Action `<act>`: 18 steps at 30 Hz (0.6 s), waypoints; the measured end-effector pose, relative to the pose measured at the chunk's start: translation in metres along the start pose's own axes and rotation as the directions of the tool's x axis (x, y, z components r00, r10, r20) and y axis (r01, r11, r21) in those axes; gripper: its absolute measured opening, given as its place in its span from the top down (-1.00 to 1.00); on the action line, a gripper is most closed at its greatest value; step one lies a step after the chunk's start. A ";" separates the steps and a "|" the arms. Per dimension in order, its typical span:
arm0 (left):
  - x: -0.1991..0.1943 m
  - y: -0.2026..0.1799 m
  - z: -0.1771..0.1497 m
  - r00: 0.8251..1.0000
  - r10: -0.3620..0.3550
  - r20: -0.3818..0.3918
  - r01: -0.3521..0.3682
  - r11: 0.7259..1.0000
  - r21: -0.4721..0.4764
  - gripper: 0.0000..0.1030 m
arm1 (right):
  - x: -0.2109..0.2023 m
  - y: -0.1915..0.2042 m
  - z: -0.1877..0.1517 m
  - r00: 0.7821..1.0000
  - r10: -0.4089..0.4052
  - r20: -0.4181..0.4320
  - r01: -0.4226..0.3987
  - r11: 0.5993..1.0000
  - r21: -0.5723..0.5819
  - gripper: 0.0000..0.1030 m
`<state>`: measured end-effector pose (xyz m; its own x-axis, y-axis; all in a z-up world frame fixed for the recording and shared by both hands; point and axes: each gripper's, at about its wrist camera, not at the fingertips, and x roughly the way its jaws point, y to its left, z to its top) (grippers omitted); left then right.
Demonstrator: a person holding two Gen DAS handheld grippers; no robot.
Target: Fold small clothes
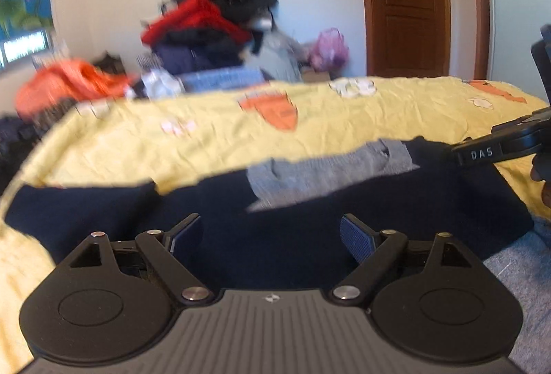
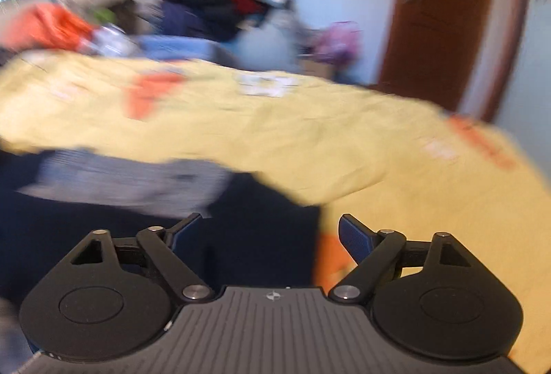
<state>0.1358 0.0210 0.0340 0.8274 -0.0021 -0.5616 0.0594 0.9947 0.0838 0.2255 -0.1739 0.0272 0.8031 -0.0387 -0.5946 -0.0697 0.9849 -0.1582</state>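
Observation:
A dark navy garment (image 1: 275, 236) with a grey knitted patch (image 1: 330, 171) lies spread on the yellow bedsheet (image 1: 241, 136). My left gripper (image 1: 272, 234) hovers over its near middle, jaws wide apart and nothing between the pads. At the right edge of the left wrist view, a black finger of the other gripper (image 1: 492, 152) reaches the garment's far right corner. In the right wrist view, blurred by motion, my right gripper (image 2: 272, 236) is open above the navy garment's (image 2: 172, 253) right edge, where it meets the sheet (image 2: 344, 150). The grey patch (image 2: 137, 181) lies to the left.
Behind the bed stands a tall heap of red, black and navy clothes (image 1: 210, 26), with an orange garment (image 1: 69, 85) at the left and a purple bag (image 1: 330, 49) by the wall. A brown wooden door (image 1: 409, 2) is at the back right. Grey cloth (image 1: 520, 277) lies at the near right.

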 end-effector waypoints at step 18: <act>0.025 0.012 -0.025 0.989 -0.115 -0.092 0.107 0.990 -0.087 -1.00 | 0.036 -0.102 -0.028 0.898 0.441 0.007 -0.405 0.819 0.406 0.23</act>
<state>0.1428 0.0357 0.0007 0.7602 -0.1071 -0.6408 0.0990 0.9939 -0.0486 0.2451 -0.2804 -0.0002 0.6946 0.4005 -0.5976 -0.1421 0.8907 0.4318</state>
